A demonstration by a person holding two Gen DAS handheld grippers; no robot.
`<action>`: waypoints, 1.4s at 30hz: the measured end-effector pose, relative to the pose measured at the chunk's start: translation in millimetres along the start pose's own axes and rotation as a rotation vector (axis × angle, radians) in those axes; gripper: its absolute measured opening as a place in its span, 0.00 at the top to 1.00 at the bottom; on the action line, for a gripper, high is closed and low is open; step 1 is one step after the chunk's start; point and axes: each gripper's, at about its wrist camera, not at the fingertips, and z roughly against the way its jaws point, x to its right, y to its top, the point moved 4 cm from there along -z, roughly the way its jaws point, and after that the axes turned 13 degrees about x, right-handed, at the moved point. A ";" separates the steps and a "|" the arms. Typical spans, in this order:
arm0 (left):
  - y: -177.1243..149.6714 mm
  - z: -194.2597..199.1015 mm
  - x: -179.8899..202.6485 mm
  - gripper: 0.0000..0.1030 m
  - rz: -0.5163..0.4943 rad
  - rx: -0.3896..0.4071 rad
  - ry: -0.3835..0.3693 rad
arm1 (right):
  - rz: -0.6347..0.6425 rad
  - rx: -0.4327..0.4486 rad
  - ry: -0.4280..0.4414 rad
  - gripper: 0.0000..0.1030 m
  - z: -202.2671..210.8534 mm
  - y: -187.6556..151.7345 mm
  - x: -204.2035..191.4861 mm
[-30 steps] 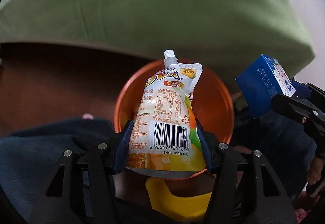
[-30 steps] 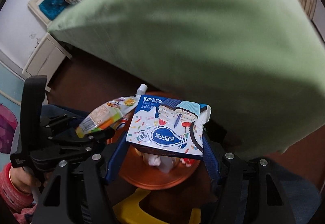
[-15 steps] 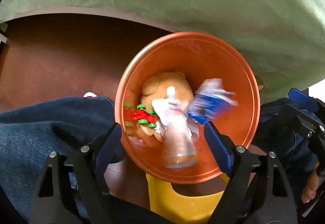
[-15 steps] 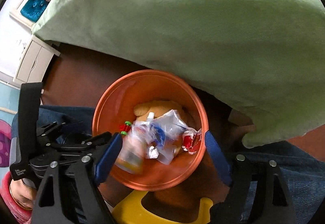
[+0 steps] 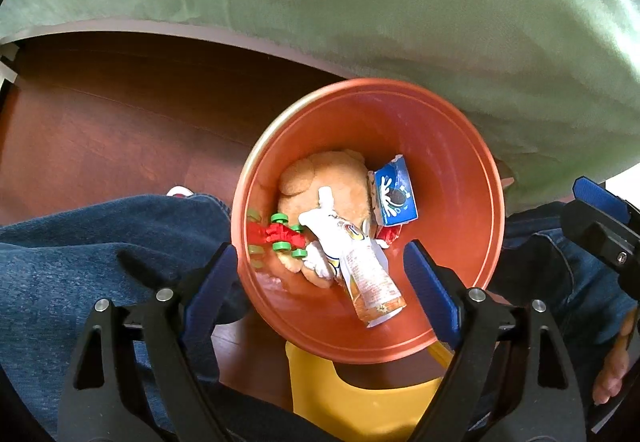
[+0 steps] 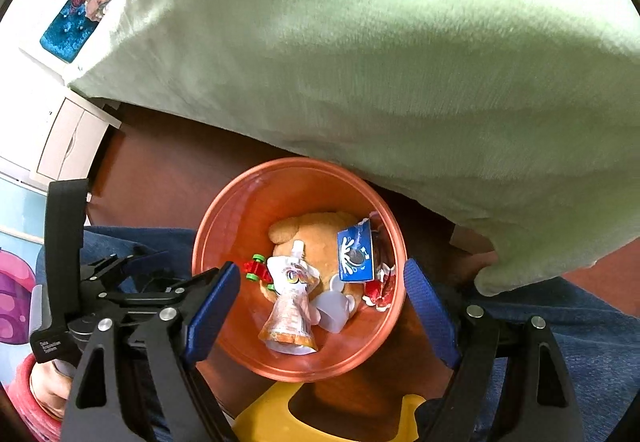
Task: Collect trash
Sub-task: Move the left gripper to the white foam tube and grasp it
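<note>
The round orange plastic bin (image 5: 460, 169) holds, left to right, a red toy car with green wheels (image 5: 282, 236), a tan plush toy (image 5: 340, 181), a white-and-orange spouted drink pouch (image 5: 360, 270) and a blue milk carton (image 5: 396, 197). The left gripper (image 5: 320, 282) and right gripper (image 6: 322, 298) both hang wide and empty above it, the pouch lying between their fingers.

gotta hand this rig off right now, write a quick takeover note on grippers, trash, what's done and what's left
Left gripper: open, empty, above the orange bin.
Right gripper: open, empty, above the same bin.
In the bin: juice pouch, blue carton, a red wrapper, on top of a plush toy and a red and green toy.
Done: pouch and carton are binned.
Left: no more loose trash shows in either view; look around the green blanket for more.
</note>
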 end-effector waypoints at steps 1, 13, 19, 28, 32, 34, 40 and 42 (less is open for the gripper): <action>1.7 2.6 0.4 0.20 0.001 0.004 0.001 | 0.000 0.005 0.001 0.20 1.7 0.9 -0.7; 59.9 78.0 -7.4 0.19 -0.012 0.222 0.035 | 0.069 0.181 0.044 0.20 65.9 43.2 -22.0; 128.0 127.6 -20.1 0.16 -0.001 0.419 0.009 | 0.100 0.308 0.086 0.18 110.2 73.8 -34.8; 272.3 153.9 -32.5 0.13 -0.009 0.616 -0.007 | 0.139 0.419 0.124 0.17 148.6 89.5 -52.0; 324.5 129.8 -36.2 0.13 0.034 0.577 0.036 | 0.151 0.454 0.124 0.17 160.4 96.7 -55.2; 341.3 116.9 -40.7 0.14 0.054 0.561 0.061 | 0.147 0.465 0.126 0.16 164.2 99.9 -54.6; 353.5 98.2 -41.5 0.65 0.053 0.501 0.093 | 0.154 0.469 0.104 0.16 164.7 104.3 -53.0; 351.2 102.6 -38.3 0.70 0.036 0.523 0.103 | 0.153 0.469 0.106 0.16 163.6 105.4 -53.3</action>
